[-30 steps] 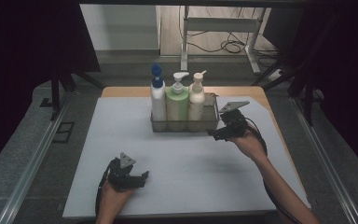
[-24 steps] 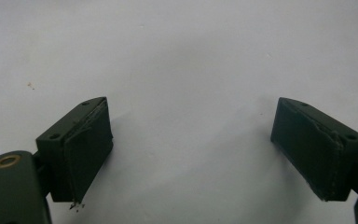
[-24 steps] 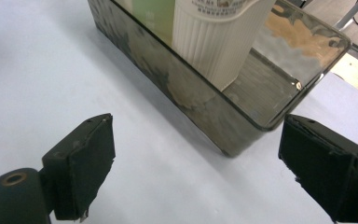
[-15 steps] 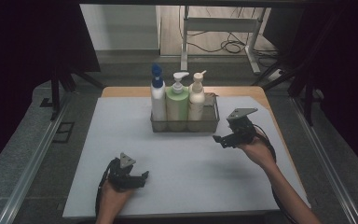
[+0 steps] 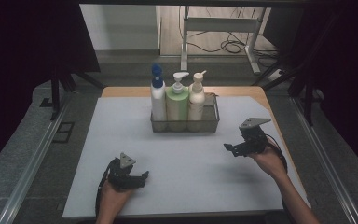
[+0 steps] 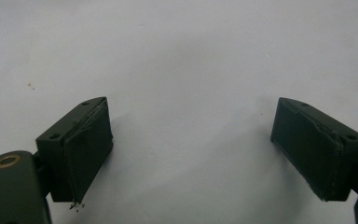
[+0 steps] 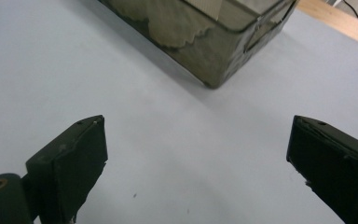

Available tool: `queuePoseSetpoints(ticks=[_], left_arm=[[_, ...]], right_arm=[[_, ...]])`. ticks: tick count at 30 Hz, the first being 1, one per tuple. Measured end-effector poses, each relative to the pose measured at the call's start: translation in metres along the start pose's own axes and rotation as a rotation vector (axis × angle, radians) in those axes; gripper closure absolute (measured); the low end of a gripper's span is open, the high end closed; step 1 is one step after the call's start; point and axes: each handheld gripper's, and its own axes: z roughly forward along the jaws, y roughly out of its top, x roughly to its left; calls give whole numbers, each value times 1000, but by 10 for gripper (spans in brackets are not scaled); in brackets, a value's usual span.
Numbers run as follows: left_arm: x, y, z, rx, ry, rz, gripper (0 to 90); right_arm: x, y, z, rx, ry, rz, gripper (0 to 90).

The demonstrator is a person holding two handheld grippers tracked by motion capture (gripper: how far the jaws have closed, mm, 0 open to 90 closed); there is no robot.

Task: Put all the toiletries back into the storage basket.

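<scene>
A wire mesh basket [image 5: 185, 125] stands at the back middle of the pale mat [image 5: 116, 135]. It holds three upright pump bottles: a white one with a blue top [image 5: 157, 98], a green one [image 5: 177, 105] and a cream one [image 5: 196, 100]. My right gripper [image 5: 229, 148] hovers low over the mat, in front of and to the right of the basket. Its jaws have just been opening and stand open with nothing between them [image 7: 196, 158]; the basket's corner [image 7: 205, 46] lies ahead. My left gripper [image 5: 142, 176] rests near the front left, open over bare mat [image 6: 193, 149].
The mat covers a wooden table whose edge [image 5: 233, 91] shows behind the basket. Metal rails [image 5: 32, 158] run along both sides of the table. A stand and cables [image 5: 223, 44] lie on the floor beyond.
My right gripper has drawn back from the basket's right end, toward the person and a little to the right. The left gripper has stayed put.
</scene>
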Motion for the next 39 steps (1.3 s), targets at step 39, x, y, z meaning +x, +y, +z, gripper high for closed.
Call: queuePoseSetpoints(ticks=[39], left_arm=[[0,0,0,-1,2,1,124]], right_arm=[[21,-95,12,28,29,72,27]])
